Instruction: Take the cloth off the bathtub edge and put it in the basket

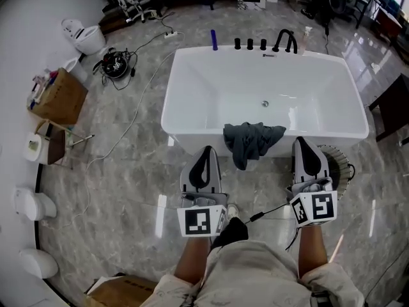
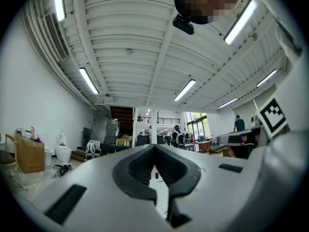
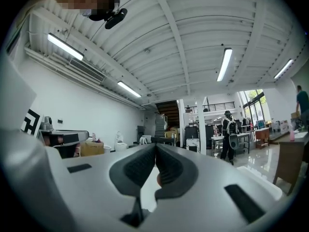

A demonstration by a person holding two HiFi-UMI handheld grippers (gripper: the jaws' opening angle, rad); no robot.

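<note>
Head view: the white bathtub (image 1: 192, 117) stands at 12 o'clock from the person. The dark grey cloth (image 1: 250, 142) is draped over the tub's near rim, with most of it hanging down the outer wall. Those loose outer folds probably offer the easiest place to pinch. The left gripper (image 1: 206, 152) is at 8 o'clock from the cloth and the right gripper (image 1: 302, 143) at 3 o'clock. Both are near the cloth, but neither touches it. A round slatted thing (image 1: 340, 165), probably the basket, sits on the floor at 4 o'clock from the cloth, partly hidden behind the right gripper. Judged from that, the carry would be short and would suit the right hand.

Left gripper view: the left gripper (image 2: 154, 146) points about level across the room and over the tub. Its jaws are closed tip to tip with nothing between them. Only the white tub shows through the small gap below the tips. The cloth lies out of sight under the gripper's body.

Right gripper view: the right gripper (image 3: 155, 145) is also level, fully closed and empty. Whichever gripper takes the cloth would have to open and tip down toward the rim first, so the grasp has not begun.
</note>
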